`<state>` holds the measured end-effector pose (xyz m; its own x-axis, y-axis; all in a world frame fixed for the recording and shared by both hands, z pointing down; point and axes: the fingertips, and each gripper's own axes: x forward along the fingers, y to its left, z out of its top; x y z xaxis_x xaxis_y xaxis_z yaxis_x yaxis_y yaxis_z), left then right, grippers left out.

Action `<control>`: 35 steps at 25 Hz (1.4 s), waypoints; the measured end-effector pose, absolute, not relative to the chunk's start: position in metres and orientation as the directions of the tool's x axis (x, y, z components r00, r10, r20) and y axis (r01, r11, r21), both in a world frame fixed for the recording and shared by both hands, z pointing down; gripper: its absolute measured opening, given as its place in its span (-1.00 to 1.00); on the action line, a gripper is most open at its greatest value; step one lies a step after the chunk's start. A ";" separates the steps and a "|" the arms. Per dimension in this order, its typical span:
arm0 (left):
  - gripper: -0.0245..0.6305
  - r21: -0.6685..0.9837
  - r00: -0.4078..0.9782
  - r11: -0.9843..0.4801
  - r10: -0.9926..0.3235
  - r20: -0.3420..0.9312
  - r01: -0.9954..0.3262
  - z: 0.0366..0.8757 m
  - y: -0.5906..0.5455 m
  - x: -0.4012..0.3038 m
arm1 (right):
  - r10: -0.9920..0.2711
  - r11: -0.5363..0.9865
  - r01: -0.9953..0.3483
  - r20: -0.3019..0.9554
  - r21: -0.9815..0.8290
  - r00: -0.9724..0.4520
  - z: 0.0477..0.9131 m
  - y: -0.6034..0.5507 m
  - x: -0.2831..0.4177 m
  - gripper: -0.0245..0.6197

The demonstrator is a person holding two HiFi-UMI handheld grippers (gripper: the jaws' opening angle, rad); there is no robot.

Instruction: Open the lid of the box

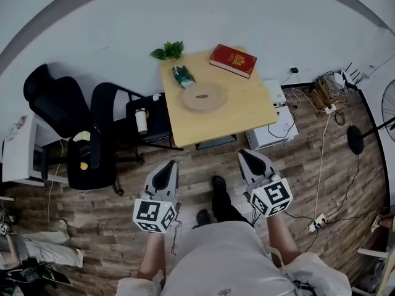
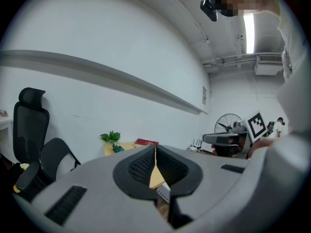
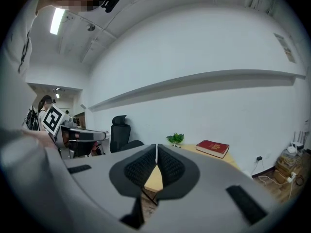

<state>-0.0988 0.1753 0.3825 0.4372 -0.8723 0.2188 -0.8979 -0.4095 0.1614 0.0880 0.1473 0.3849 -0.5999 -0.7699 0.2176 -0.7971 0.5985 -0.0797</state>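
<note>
- Red box (image 1: 232, 60), flat and rectangular with a gold emblem on its lid, lies closed at the 1 o'clock corner of the light wooden table (image 1: 247, 113), which stands at our 12 o'clock.
- On the same tabletop, a round wooden plate (image 1: 203, 97) sits at about 7 o'clock of the box, between it and the table's near edge. A small green packet (image 1: 183, 76) lies at the plate's 11 o'clock, and a potted plant (image 1: 168, 50) stands at the far left corner.
- At our 10 o'clock, two black office chairs (image 1: 58, 103) stand beside the table; a pale bottle (image 1: 141, 121) stands on a dark seat next to them.
- A white case (image 1: 274, 131) sits under the table's right side, and cables (image 1: 321, 165) trail across the wood-plank floor (image 1: 345, 184) at our 2 o'clock.
- We hold the left gripper (image 1: 166, 167) and the right gripper (image 1: 248, 158) side by side before our body. Both point towards 12 o'clock, tipped slightly down and well short of the table. Each has its marker cube (image 1: 154, 214) facing up.
- Both pairs of jaws are closed, their ribbed black pads meeting at the tips with nothing between them.
- Both gripper bodies are smooth grey plastic.
</note>
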 end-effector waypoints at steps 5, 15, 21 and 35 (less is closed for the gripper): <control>-0.90 0.152 0.405 -0.379 -0.886 0.225 -0.913 0.376 0.138 -0.101 | -0.750 0.617 -0.779 0.219 -0.111 -0.625 0.382 0.109 0.089 -0.90; -0.90 0.152 0.346 -0.315 -0.902 0.258 -0.937 0.373 0.079 -0.087 | -0.696 0.671 -0.733 0.249 -0.108 -0.673 0.382 0.037 0.101 -0.90; -0.90 0.154 0.335 -0.303 -0.903 0.270 -0.941 0.383 0.046 -0.070 | -0.649 0.718 -0.689 0.265 -0.096 -0.713 0.394 0.003 0.102 -0.86; -0.56 0.122 0.312 -0.289 -0.908 0.278 -0.949 0.395 -0.004 -0.040 | -0.537 0.805 -0.583 0.281 -0.112 -0.796 0.418 -0.054 0.104 -0.53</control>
